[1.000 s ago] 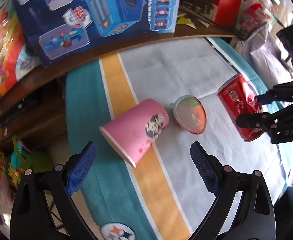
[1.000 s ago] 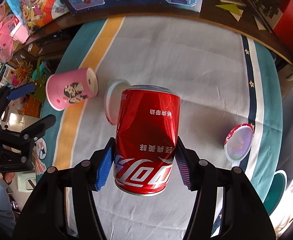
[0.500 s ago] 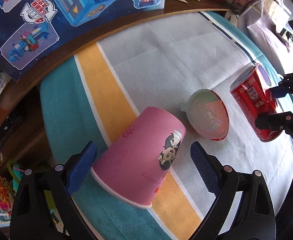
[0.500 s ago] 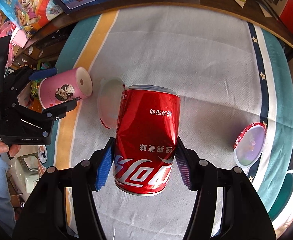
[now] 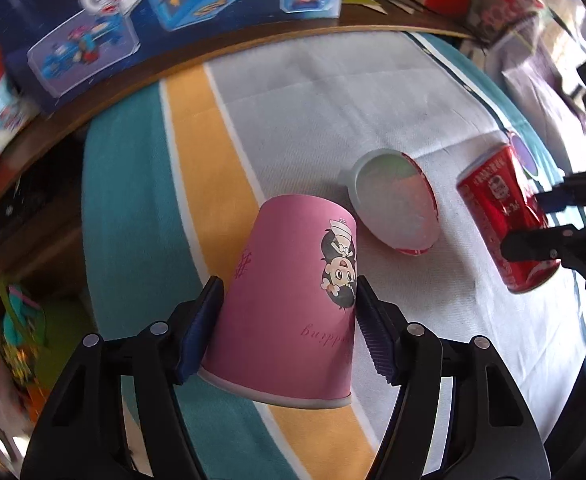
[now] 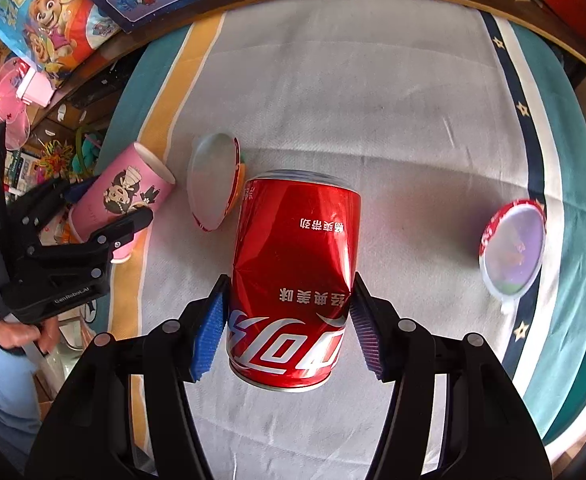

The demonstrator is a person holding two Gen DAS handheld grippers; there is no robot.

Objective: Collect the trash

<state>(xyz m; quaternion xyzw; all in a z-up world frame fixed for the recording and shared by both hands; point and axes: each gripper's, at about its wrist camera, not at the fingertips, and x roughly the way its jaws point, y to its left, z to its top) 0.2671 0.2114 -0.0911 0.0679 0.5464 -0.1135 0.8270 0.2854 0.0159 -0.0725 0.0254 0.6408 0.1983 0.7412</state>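
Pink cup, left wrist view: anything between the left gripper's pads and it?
Nothing visible. The pink cup lies on its side between the closing jaws of the left gripper, both pads at its wall. The plastic lid lies beyond it, clear of the pads.

Pink paper cup [image 5: 293,300]: cartoon figure printed on side, lying on its side across the orange stripe near the cloth's left edge, rim toward the camera, base pointing away, intact. Sits between blue pads that touch both flanks.

Red cola can [image 6: 293,280]: white script, dented and creased mid-body, clamped at its lower half, raised off the cloth over the grey middle, top end pointing away.

Round lid [image 5: 397,204]: translucent, red rim, small tab, tilted on edge on grey cloth just beside the cup's base, between cup and can.

Second round lid [image 6: 513,252]: same type, red rim, lying near the cloth's right edge by the navy stripe, well apart from the rest.
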